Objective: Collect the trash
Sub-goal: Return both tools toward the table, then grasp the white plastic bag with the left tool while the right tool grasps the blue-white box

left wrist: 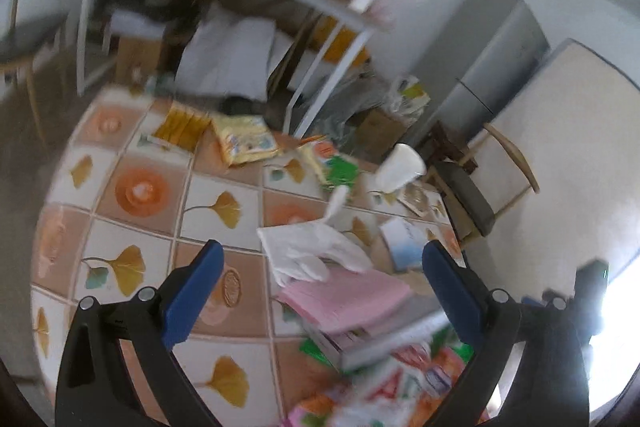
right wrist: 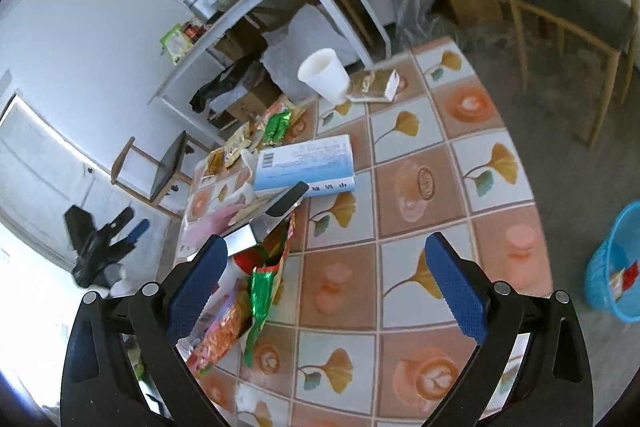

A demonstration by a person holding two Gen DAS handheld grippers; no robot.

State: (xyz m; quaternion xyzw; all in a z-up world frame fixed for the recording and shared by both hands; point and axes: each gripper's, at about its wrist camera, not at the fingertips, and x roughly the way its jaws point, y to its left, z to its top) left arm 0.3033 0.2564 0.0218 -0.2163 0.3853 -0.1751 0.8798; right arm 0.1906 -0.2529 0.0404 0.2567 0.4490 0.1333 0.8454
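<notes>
My left gripper (left wrist: 324,247) is open above the tiled tablecloth (left wrist: 136,247), just over a crumpled white tissue (left wrist: 308,251) and a stack of pink paper (left wrist: 352,299). Yellow snack wrappers (left wrist: 244,139), a green wrapper (left wrist: 340,169) and a tipped white paper cup (left wrist: 400,167) lie farther back. The left wrist view is blurred. My right gripper (right wrist: 327,241) is open over bare tablecloth (right wrist: 420,183), holding nothing. A red-green foil wrapper (right wrist: 268,275) lies by its left finger. Beyond it are a blue-white box (right wrist: 304,163), a white cup (right wrist: 324,75) and foil wrappers (right wrist: 276,125).
A blue plastic basket (right wrist: 616,263) with some scraps inside stands on the floor right of the table. A chair (right wrist: 568,11) is at the far right, another chair (right wrist: 160,171) at the left. A cluttered grey desk (right wrist: 256,3) stands behind. The left gripper (right wrist: 108,243) shows at the left.
</notes>
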